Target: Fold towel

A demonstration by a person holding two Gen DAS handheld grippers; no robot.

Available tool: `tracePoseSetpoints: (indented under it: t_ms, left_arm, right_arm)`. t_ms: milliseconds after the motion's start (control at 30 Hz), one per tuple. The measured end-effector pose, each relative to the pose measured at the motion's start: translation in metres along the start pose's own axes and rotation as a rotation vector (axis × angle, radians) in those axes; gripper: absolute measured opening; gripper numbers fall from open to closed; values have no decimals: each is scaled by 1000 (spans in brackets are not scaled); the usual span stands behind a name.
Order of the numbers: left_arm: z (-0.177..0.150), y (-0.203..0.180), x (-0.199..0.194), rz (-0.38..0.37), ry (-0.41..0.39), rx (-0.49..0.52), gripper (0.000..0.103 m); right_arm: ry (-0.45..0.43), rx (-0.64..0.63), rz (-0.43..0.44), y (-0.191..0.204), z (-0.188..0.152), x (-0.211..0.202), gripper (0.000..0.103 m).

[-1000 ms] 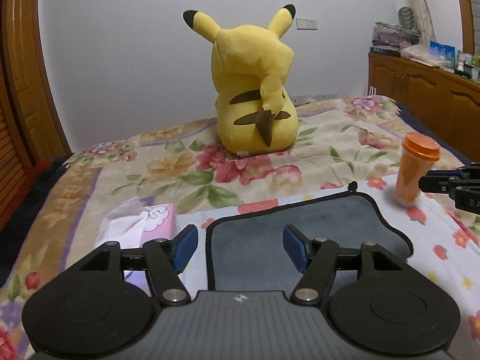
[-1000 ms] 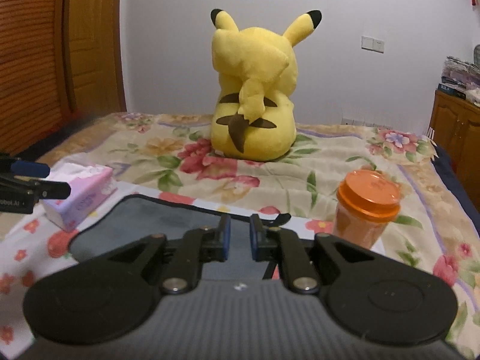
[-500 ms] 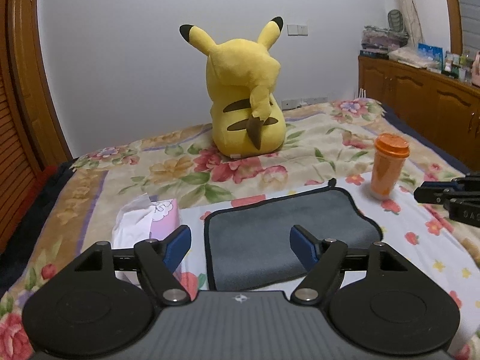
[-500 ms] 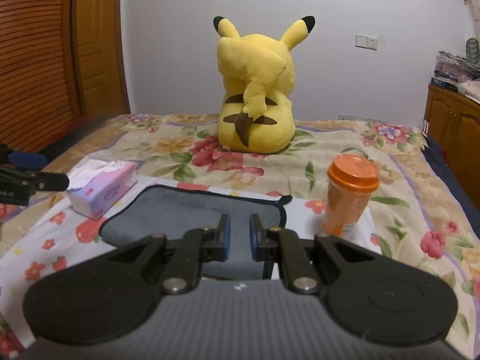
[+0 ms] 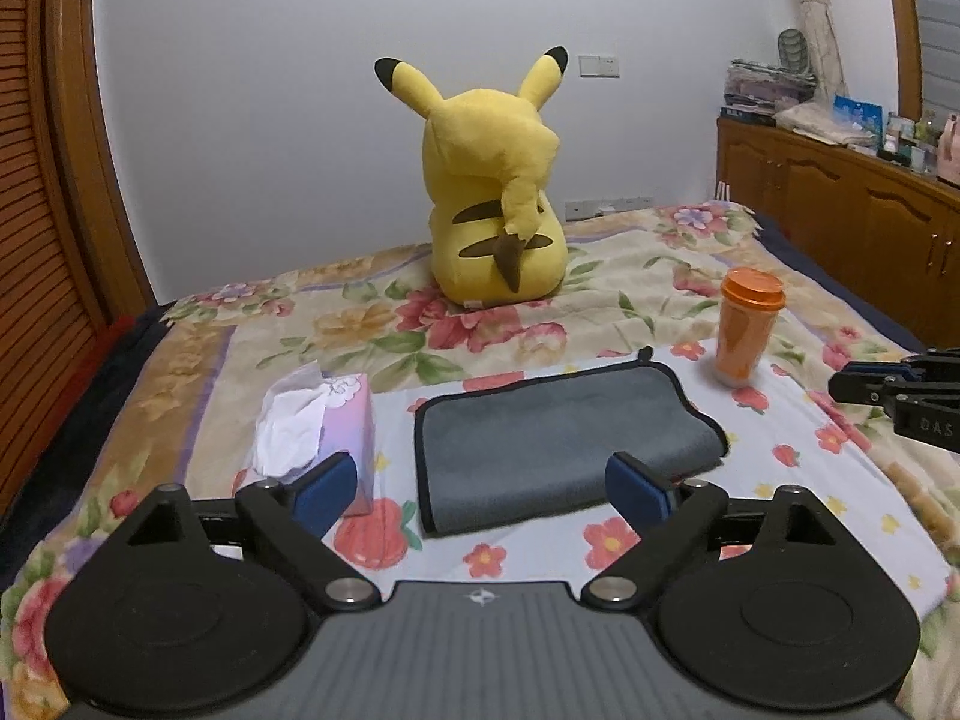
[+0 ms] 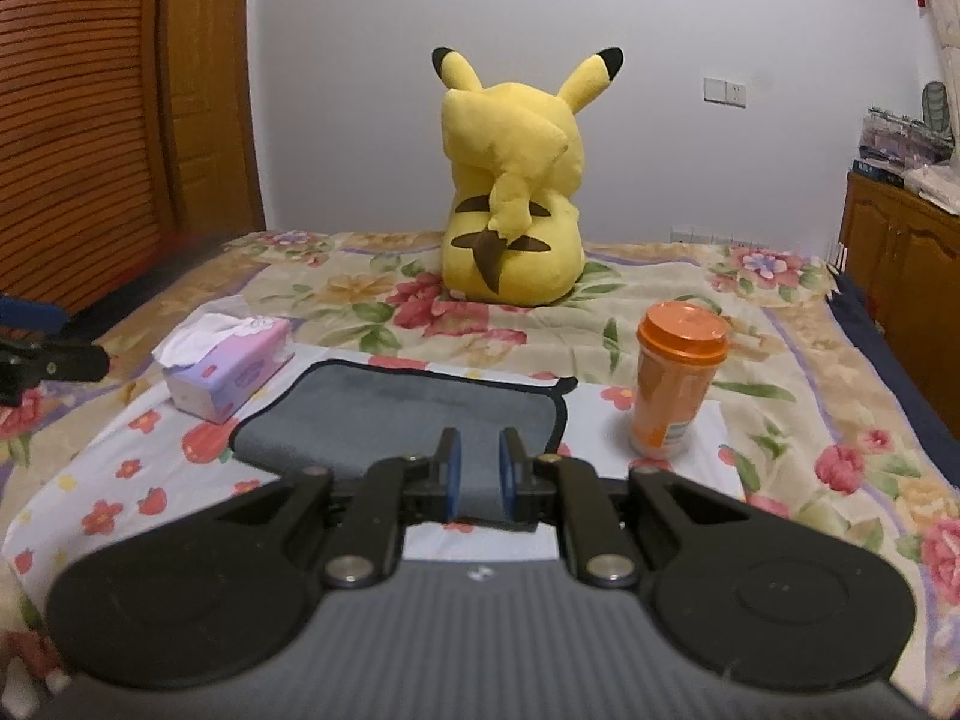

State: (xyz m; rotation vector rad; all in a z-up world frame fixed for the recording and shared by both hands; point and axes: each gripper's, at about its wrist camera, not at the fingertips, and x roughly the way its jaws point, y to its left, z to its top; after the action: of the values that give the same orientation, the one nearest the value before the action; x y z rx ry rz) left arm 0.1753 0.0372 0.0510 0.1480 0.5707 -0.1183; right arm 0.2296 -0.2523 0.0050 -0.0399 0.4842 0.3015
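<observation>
A grey towel (image 5: 558, 438) with black trim lies folded flat on the flowered bed cover; it also shows in the right wrist view (image 6: 408, 414). My left gripper (image 5: 480, 489) is open wide and empty, held back from the towel's near edge. My right gripper (image 6: 479, 471) has its blue pads close together with a narrow gap, empty, above the towel's near edge. The right gripper shows at the right edge of the left wrist view (image 5: 894, 390), and the left gripper at the left edge of the right wrist view (image 6: 42, 354).
A tissue box (image 5: 324, 432) lies left of the towel, and an orange lidded cup (image 5: 747, 327) stands to its right. A yellow plush toy (image 5: 498, 204) sits at the back of the bed. A wooden cabinet (image 5: 852, 228) stands right; a wooden door (image 6: 90, 120) is left.
Both grippers have pulled back from the towel toward the near side of the bed. The left gripper's jaws have opened wider. The towel lies still.
</observation>
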Motion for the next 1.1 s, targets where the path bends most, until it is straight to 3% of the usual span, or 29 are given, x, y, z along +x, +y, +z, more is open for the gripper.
tracePoseSetpoints:
  t_ms: [267,300,333,367,567,933,1100]
  left_arm:
    - [1,-10,-45,-16,-32,-3,102]
    - [2,-11,-50,-20,-38,-5,103]
    - [1,-13,-55,-23,-44,-7,103]
    - [1,-15,-59,-26,-48,-6,103]
    - [-11,-24,-82,-45,-77,2,103]
    - [-39,-35,-101,-50,-68,-24,103]
    - [-51,-39,-104,-73,-39,-48,103]
  right_arm:
    - [-21,1,1,3,2,-34,16]
    - [-24,3,-1,4,2,-38,25]
    - [-27,7,-4,3,2,-42,42]
    - [-37,12,-9,3,1,-47,49]
    - [-59,18,-22,3,-8,-70,57]
    - [-73,3,-51,12,-29,-94,99]
    - [-76,-13,-54,18,-36,-104,103]
